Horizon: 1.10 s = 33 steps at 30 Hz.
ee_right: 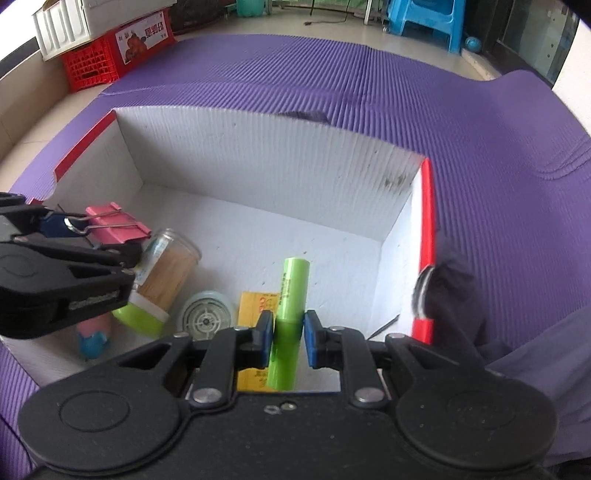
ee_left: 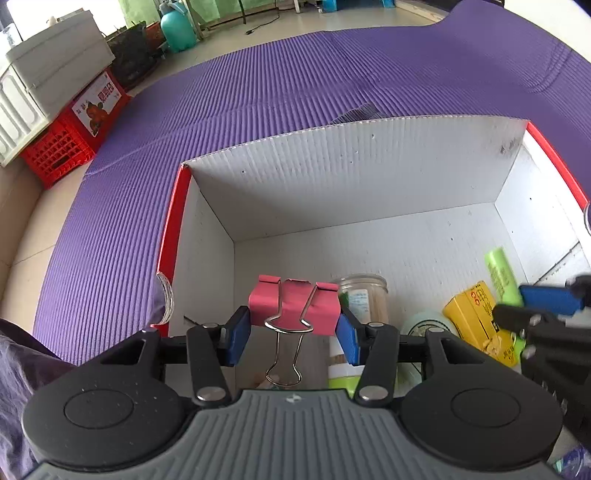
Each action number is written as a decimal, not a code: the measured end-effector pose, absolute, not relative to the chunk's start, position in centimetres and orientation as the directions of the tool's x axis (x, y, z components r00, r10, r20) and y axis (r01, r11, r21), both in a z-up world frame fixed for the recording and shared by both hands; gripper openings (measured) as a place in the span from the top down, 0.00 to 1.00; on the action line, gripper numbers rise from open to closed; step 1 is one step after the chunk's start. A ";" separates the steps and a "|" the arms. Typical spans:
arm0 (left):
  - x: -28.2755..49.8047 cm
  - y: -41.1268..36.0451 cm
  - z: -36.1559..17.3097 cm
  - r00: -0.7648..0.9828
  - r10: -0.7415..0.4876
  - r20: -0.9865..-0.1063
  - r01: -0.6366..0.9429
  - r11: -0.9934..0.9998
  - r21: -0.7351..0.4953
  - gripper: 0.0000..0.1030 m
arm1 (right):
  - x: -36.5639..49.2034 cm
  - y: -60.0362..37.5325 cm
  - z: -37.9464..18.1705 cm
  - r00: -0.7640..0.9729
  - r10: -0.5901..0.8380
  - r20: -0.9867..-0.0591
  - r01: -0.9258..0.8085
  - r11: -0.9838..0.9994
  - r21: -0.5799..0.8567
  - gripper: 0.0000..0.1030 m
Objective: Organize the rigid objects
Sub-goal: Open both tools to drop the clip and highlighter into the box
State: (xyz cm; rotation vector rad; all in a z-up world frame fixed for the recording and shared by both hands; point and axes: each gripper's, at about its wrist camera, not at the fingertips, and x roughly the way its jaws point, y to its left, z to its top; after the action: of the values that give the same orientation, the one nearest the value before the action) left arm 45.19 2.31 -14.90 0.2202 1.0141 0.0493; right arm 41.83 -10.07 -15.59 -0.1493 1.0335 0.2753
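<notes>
My left gripper [ee_left: 293,328] is shut on a pink binder clip [ee_left: 295,306] and holds it above the left part of a white box with red edges [ee_left: 332,166]. The clip also shows in the right wrist view [ee_right: 114,223]. My right gripper [ee_right: 289,341] is shut on a green tube [ee_right: 290,314], holding it low inside the box [ee_right: 258,155]. On the box floor lie a toothpick jar with a green lid [ee_right: 166,277], a yellow carton [ee_right: 255,306] and a round white piece [ee_right: 205,317].
The box stands on a purple ribbed mat [ee_left: 258,85]. A red crate [ee_left: 70,136] with white bins on top stands at the far left. A blue stool [ee_right: 428,22] stands beyond the mat. A pink and blue item [ee_right: 92,336] lies in the box's near left corner.
</notes>
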 end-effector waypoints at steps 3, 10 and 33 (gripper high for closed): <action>45.4 2.4 -15.3 0.521 0.139 -0.842 0.064 0.978 0.201 0.52 | 41.6 -9.8 -16.0 0.470 0.155 -0.869 -0.304 0.953 0.005 0.84; 45.2 1.9 -15.9 0.515 0.156 -0.843 0.064 0.974 0.219 0.53 | 41.3 -9.6 -16.3 0.459 0.168 -0.873 -0.301 0.953 0.025 0.81; 41.7 2.5 -12.9 0.521 0.119 -0.845 0.008 0.990 0.144 0.35 | 38.6 -11.6 -12.7 0.515 0.218 -0.829 -0.284 0.956 0.075 0.49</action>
State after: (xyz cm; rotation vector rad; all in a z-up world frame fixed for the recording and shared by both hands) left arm 41.70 2.47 -12.86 0.1355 1.0215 0.0667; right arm 38.57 -11.59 -12.68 -0.0739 0.9850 0.3019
